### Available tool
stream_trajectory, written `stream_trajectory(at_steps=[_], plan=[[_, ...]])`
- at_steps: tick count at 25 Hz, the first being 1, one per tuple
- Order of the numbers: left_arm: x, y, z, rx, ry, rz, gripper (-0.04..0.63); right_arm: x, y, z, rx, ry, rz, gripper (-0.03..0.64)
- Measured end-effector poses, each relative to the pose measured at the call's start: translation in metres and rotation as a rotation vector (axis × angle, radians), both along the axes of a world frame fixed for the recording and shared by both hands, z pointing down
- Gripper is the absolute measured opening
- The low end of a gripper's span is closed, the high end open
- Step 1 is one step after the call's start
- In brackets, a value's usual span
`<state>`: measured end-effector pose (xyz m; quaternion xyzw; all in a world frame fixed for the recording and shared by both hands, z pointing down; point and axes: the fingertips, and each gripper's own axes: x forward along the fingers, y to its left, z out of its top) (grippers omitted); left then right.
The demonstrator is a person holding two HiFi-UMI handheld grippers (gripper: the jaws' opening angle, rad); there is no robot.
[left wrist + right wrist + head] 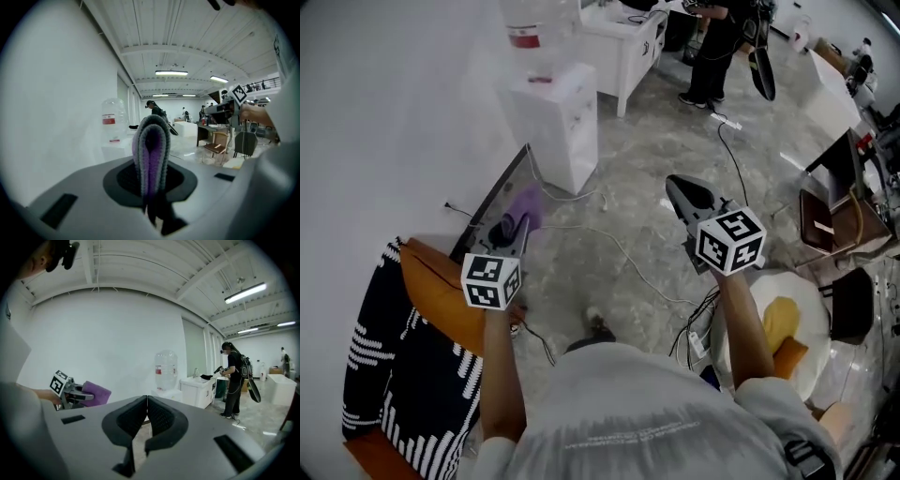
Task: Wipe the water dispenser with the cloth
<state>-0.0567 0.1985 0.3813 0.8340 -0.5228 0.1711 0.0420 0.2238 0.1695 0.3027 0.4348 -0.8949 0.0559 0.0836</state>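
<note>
White wall fills the left of the head view; grey floor runs ahead beside it.

Dispenser: a white cabinet standing against the wall, with a clear bottle bearing a red label upright on top. It lies well ahead of both grippers and nothing touches it. The right gripper view shows it near centre, just left of a white counter.

A person in dark clothes stands beyond the counter, well apart from the dispenser.

Left gripper: held low at the left, close to the wall, pointing toward the dispenser. Its own view shows the jaws clamped on the cloth.

Right gripper: held at the right over bare floor, level with the left one. In its own view the two dark pads meet along a thin line, with nothing between them.

Cloth: purple, folded, standing upright out of the left jaws, edges grey. From the head view it shows as a purple tuft at the gripper tip.

A thin cable trails across the floor between the grippers.
</note>
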Motion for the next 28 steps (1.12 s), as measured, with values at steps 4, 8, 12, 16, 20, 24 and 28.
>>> stream_trajectory(at_steps=[4,8,12,16,20,24,28], plan=[[-0.021,-0.041,0.012,-0.03,0.079,-0.028,0.061,-0.014,-0.049,-0.001,0.015,0.009,0.046,0.014],[-0.038,-0.077,0.017,-0.057,0.112,-0.055,0.061,-0.038,-0.078,-0.001,0.023,0.065,0.016,0.014],[-0.041,-0.101,0.021,-0.072,0.127,-0.051,0.061,-0.051,-0.103,0.007,-0.005,0.094,-0.012,0.014],[-0.044,-0.127,0.03,-0.101,0.129,-0.051,0.061,-0.055,-0.129,0.018,-0.047,0.086,-0.012,0.014],[-0.049,-0.16,0.051,-0.16,0.134,-0.093,0.061,-0.06,-0.157,0.041,-0.115,0.053,-0.041,0.014],[-0.056,-0.206,0.068,-0.211,0.197,-0.216,0.061,-0.058,-0.202,0.055,-0.187,-0.029,-0.077,0.014],[-0.05,-0.259,0.075,-0.225,0.225,-0.232,0.061,-0.055,-0.261,0.064,-0.191,-0.016,-0.077,0.014]])
